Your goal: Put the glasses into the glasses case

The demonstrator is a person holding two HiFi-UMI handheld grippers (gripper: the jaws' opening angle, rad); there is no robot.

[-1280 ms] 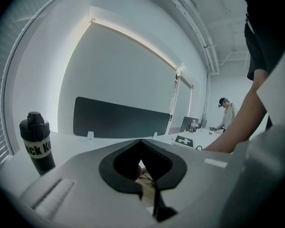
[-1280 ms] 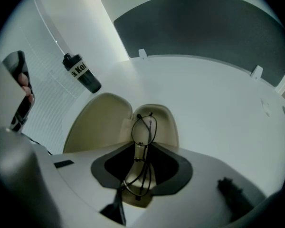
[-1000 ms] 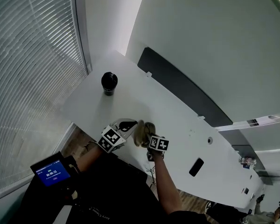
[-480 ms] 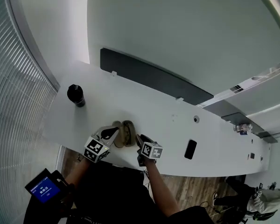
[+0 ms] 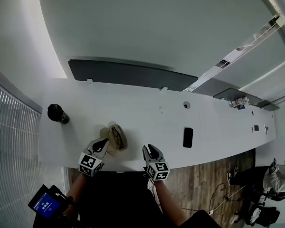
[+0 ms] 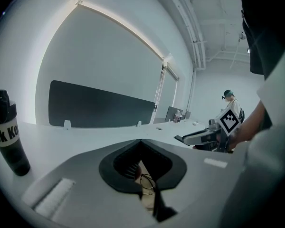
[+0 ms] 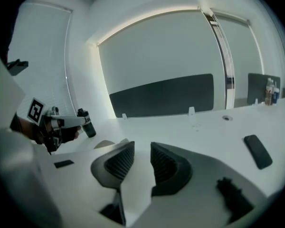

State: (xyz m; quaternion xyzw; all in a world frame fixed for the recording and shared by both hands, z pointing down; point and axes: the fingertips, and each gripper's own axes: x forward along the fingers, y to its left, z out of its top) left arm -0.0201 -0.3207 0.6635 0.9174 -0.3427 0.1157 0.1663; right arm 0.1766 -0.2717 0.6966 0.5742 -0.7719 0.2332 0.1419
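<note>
The tan glasses case (image 5: pixel 107 133) lies open on the white table (image 5: pixel 147 113), and the glasses (image 5: pixel 117 136) rest in its right half. My left gripper (image 5: pixel 103 143) hovers at the case's near edge. Its jaw tips meet, and the case (image 6: pixel 143 175) and glasses (image 6: pixel 147 181) show through the slit below them. I cannot tell whether the jaws pinch anything. My right gripper (image 5: pixel 150 151) is off to the right of the case, above the table's near edge. It is open (image 7: pixel 139 159) with nothing between its pads.
A black bottle (image 5: pixel 57 113) stands at the table's left end. A dark phone (image 5: pixel 187 137) lies right of the right gripper. A dark screen (image 5: pixel 128 74) runs along the table's far edge. A person (image 5: pixel 270 175) stands on the wood floor at the right.
My right gripper has drawn back from the case towards the table's near edge, empty. The left gripper has shifted slightly beside the case. The head view has swung round to face the table.
</note>
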